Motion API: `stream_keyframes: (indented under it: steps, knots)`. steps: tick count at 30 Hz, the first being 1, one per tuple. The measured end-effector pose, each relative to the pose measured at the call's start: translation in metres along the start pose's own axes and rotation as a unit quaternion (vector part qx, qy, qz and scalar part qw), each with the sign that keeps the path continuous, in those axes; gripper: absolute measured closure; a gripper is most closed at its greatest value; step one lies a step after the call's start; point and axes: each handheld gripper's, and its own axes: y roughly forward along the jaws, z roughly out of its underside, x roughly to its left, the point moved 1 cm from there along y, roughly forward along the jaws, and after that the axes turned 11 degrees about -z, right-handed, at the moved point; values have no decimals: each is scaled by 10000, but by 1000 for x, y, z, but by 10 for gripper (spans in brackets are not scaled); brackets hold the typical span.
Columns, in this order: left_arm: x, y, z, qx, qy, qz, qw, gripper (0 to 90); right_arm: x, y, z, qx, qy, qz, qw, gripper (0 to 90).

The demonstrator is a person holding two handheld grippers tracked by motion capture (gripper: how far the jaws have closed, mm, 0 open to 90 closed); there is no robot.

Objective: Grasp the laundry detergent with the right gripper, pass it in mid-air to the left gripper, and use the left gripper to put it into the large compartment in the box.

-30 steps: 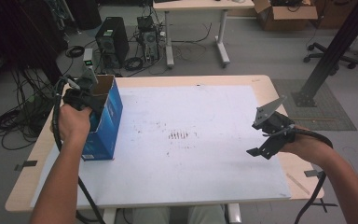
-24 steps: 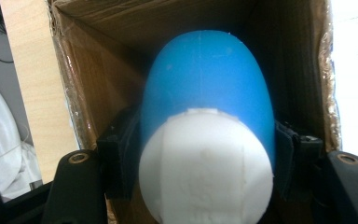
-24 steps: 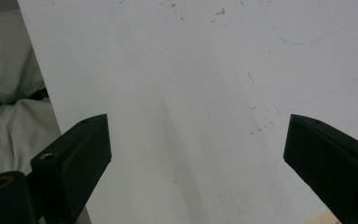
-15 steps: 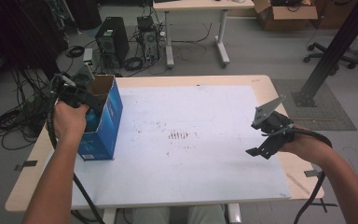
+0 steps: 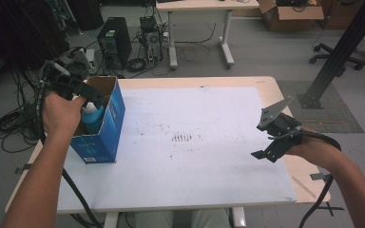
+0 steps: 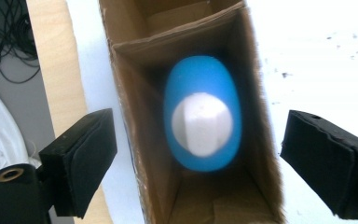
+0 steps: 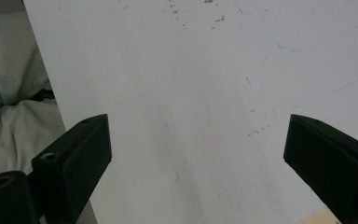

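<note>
left gripper [image 5: 91, 98] fingers just opened, nothing between them | blue bottle [image 6: 201, 119] stands upright in box [image 5: 105, 137], straight below (white cap up, long axis vertical) | right gripper [image 5: 266, 137] fingers apart, empty, well away over white desk [image 5: 209, 161] | lab floor, cables behind

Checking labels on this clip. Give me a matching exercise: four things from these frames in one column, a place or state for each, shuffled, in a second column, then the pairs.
Things:
1. blue bottle
2. cardboard box
3. left gripper
4. right gripper

Places or states:
A. open, over the white sheet near the table's right edge
B. stands open-topped at the table's left side
C. upright inside the box, white cap up
D. above the box, jaws just opened, nothing between them

Pairs: 1-C, 2-B, 3-D, 4-A
</note>
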Motion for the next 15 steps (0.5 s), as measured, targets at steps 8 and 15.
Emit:
stream_keyframes:
  steps: [8,15]
  knots:
    - [-10,-30,0,-217,259,-15,9994,83,4,-5,0,-36,-19,47,10000,72]
    - [-22,-54,-2,-427,478,36,9979,81,6,-8,0,-47,-28,71,10000,71]
